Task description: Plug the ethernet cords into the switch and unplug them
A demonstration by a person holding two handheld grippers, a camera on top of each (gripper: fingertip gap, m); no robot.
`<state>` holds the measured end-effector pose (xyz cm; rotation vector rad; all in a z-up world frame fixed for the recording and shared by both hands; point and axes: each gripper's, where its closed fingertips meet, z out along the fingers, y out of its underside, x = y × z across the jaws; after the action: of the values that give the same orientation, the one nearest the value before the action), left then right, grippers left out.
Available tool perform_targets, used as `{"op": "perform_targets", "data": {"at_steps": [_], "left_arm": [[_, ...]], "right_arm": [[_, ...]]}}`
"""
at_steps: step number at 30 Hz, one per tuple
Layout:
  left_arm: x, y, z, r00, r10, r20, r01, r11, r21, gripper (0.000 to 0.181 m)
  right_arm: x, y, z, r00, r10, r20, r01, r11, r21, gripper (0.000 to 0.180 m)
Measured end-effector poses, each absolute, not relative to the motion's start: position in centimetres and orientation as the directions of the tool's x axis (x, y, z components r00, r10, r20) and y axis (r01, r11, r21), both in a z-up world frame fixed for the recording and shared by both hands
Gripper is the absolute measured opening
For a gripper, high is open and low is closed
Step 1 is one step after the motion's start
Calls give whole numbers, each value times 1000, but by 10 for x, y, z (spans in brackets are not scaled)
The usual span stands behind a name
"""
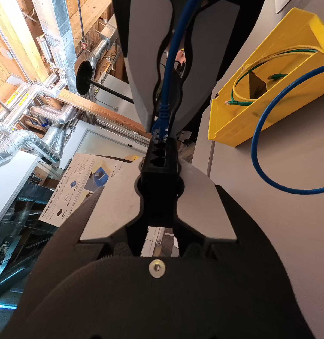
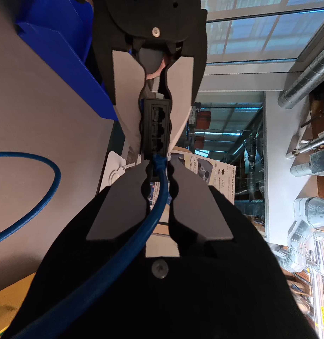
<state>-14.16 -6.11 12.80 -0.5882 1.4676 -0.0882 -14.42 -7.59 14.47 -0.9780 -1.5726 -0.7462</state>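
My left gripper [image 1: 160,176] is shut on a black switch [image 1: 158,159] and holds it in the air, ports facing out. In the right wrist view the left gripper [image 2: 155,144] comes in from the top with the switch [image 2: 155,117]; three ports show empty. My right gripper [image 2: 159,165] is shut on the plug of a blue ethernet cord [image 2: 157,205]. The plug sits at the end port. I cannot tell how deep it is. In the left wrist view the right gripper [image 1: 162,128] comes from above with the blue plug [image 1: 164,111].
A yellow bin [image 1: 249,126] on the grey table [image 1: 267,229] holds a green cord [image 1: 238,102] and a yellow cord [image 1: 237,88]. The blue cord loops over the table [image 1: 256,146]. A blue bin [image 2: 56,55] and a printed sheet [image 1: 75,187] lie nearby. The tips of both grippers are at nearly the same place.
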Motion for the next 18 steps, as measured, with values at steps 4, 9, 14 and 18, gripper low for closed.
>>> {"op": "perform_targets", "data": {"at_steps": [4,9,14,18], "left_arm": [[-142,-62,126,107,-427,-898,-295,849,-439,28],[-140,-57,123,112,-405,-908,-325,848,-418,28],[-143,-59,129,129,-411,-902,-305,849,-431,28],[-143,-58,129,132,-406,-904,-314,848,-427,29]], "right_arm": [[-147,-77,143,-90,192,977,872,489,-15,16],[-150,-75,140,-95,223,970,890,456,-17,16],[-150,-76,146,-62,219,974,890,454,-45,16],[-151,-75,146,-84,211,974,895,445,-20,16]]}}
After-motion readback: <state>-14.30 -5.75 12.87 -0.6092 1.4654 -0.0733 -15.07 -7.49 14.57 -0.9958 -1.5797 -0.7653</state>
